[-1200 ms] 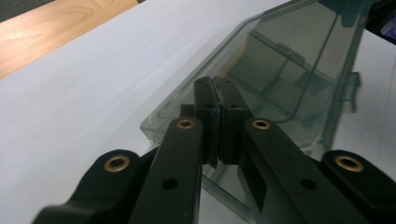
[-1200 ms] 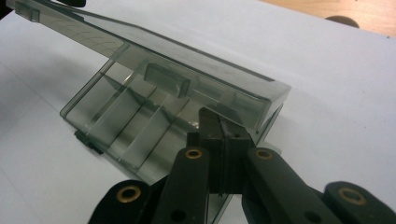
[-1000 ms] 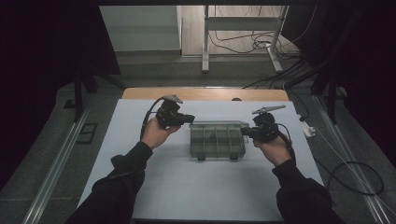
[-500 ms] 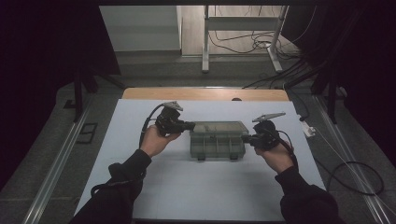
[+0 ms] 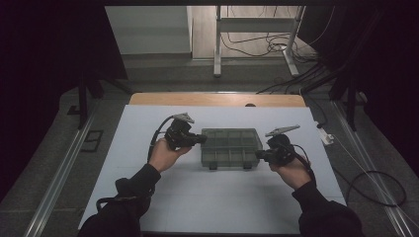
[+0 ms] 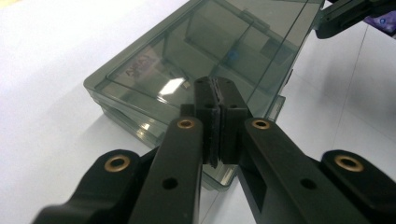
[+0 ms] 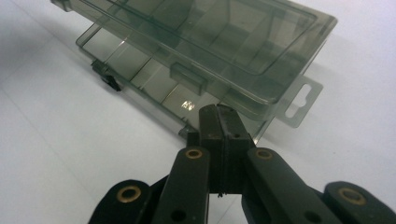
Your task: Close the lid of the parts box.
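A smoky see-through compartment box (image 5: 231, 147) lies flat in the middle of the white table, lid down and dividers showing through. My left gripper (image 5: 200, 139) points at its left end; in the left gripper view the shut pads (image 6: 217, 95) sit just over the box's (image 6: 187, 60) near edge, holding nothing. My right gripper (image 5: 259, 155) points at the box's front right corner. In the right gripper view its jaws (image 7: 219, 116) are pressed together, empty, just short of the box (image 7: 210, 37) beside the hang tab (image 7: 299, 102). I cannot tell whether either tip touches the box.
The white sheet (image 5: 163, 197) covers the table, with a wooden edge (image 5: 217, 99) at the back. A small white item (image 5: 325, 136) lies at the right rim. Cables (image 5: 375, 187) trail on the floor to the right. Two dark latches (image 7: 109, 79) sit on the box's front.
Both hands have sunk and drawn nearer to the box's ends. The box has not moved. Both pairs of jaws stay shut.
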A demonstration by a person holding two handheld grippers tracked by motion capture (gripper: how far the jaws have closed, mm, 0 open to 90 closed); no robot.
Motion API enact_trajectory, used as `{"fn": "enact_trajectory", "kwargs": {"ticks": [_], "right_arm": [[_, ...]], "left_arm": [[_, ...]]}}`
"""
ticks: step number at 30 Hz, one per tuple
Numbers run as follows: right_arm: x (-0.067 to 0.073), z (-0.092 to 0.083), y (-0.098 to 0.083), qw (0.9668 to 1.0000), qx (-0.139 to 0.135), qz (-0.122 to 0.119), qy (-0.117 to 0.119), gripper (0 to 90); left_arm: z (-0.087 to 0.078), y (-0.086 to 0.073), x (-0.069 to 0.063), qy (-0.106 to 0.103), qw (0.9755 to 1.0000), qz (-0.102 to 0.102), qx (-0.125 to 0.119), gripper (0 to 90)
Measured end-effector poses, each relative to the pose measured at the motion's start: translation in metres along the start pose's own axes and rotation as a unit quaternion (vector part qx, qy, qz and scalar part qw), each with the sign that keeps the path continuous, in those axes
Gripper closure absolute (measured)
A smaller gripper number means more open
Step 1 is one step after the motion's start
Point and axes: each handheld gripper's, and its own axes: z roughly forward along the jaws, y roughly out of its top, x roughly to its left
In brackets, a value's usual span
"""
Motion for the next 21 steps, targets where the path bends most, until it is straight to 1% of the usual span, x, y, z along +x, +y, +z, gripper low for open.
{"fn": "enact_trajectory", "kwargs": {"ticks": [6, 10, 15, 19, 21], "right_arm": [[0.006, -0.004, -0.004, 0.9999, 0.003, -0.011, 0.007, 88.8], [0.009, -0.008, -0.003, 0.9998, -0.006, -0.018, 0.011, 88.8], [0.005, -0.006, -0.001, 0.9998, -0.014, -0.015, 0.003, 88.8], [0.001, -0.001, 0.002, 0.9998, -0.016, -0.011, -0.004, 88.8], [0.000, 0.002, 0.002, 0.9998, -0.015, -0.014, -0.009, 88.8]], "left_arm": [[0.003, -0.003, -0.001, -0.001, 1.0000, -0.002, 0.005, 88.1], [0.006, -0.005, -0.002, -0.002, 0.9999, -0.004, 0.011, 88.1], [0.010, -0.011, -0.003, -0.001, 0.9998, -0.005, 0.021, 88.1], [0.013, -0.015, -0.004, 0.000, 0.9996, -0.008, 0.028, 88.1], [0.015, -0.017, -0.004, 0.002, 0.9994, -0.008, 0.033, 88.1]]}}
